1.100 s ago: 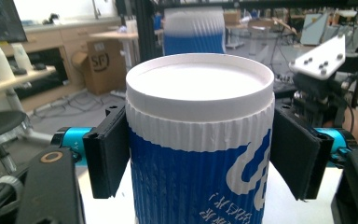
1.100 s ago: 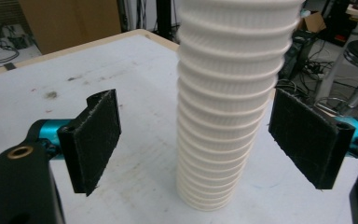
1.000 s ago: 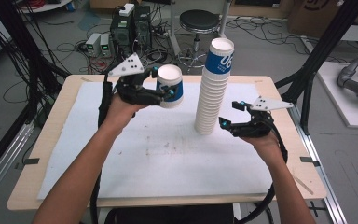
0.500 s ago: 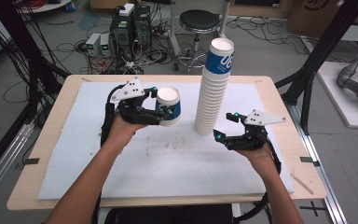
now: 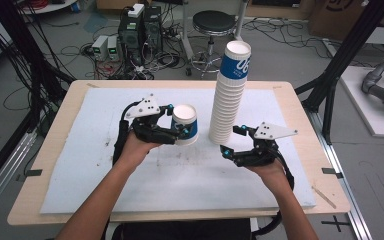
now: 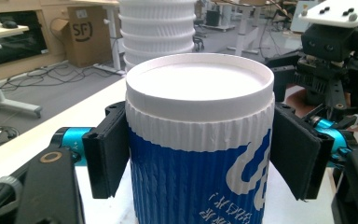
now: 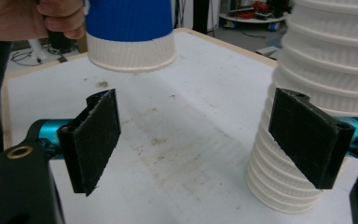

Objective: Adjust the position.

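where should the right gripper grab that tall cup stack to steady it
Low on the ribbed white base of the cup stack, coming in level from the person's side. The stack is tall and narrow, so a high grip could tip it. The right gripper is open, and the base already sits by one pad.

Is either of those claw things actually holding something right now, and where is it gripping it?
The left gripper holds a single inverted blue-and-white paper cup, pads against its opposite side walls. The right gripper is open, empty.

Black stool (image 5: 211,22) + PC towers (image 5: 141,27) behind table, cardboard box (image 6: 87,35) on floor
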### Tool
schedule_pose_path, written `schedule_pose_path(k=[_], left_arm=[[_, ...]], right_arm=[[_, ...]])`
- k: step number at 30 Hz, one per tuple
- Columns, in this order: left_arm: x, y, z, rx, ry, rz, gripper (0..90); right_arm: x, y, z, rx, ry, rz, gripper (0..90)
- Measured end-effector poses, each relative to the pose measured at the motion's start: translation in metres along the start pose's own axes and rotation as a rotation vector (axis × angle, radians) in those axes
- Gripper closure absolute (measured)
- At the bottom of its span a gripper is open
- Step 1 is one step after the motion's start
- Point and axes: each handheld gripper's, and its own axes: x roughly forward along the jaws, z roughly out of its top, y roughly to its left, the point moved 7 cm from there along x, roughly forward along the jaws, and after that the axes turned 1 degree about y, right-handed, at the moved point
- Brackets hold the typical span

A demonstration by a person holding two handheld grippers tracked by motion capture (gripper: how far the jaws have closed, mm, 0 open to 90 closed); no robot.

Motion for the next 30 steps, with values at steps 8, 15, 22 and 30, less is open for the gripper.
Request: schedule_pose_path(k=[8,15,22,30], left_arm=[[0.006,-0.02,-0.013,0.015,0.003,-0.061,27.2],[0.015,-0.03,-0.01,0.027,-0.007,-0.094,27.2],[0.027,-0.042,-0.008,0.034,-0.015,-0.13,27.2],[0.027,-0.041,-0.01,0.023,-0.003,-0.149,27.4]], right_arm=[[0.009,0.023,0.003,-0.038,-0.001,0.083,16.8],[0.022,0.035,0.002,-0.047,0.01,0.123,16.8],[0.034,0.04,0.002,-0.024,0.001,0.137,16.8],[0.037,0.04,0.003,-0.065,0.005,0.144,25.4]])
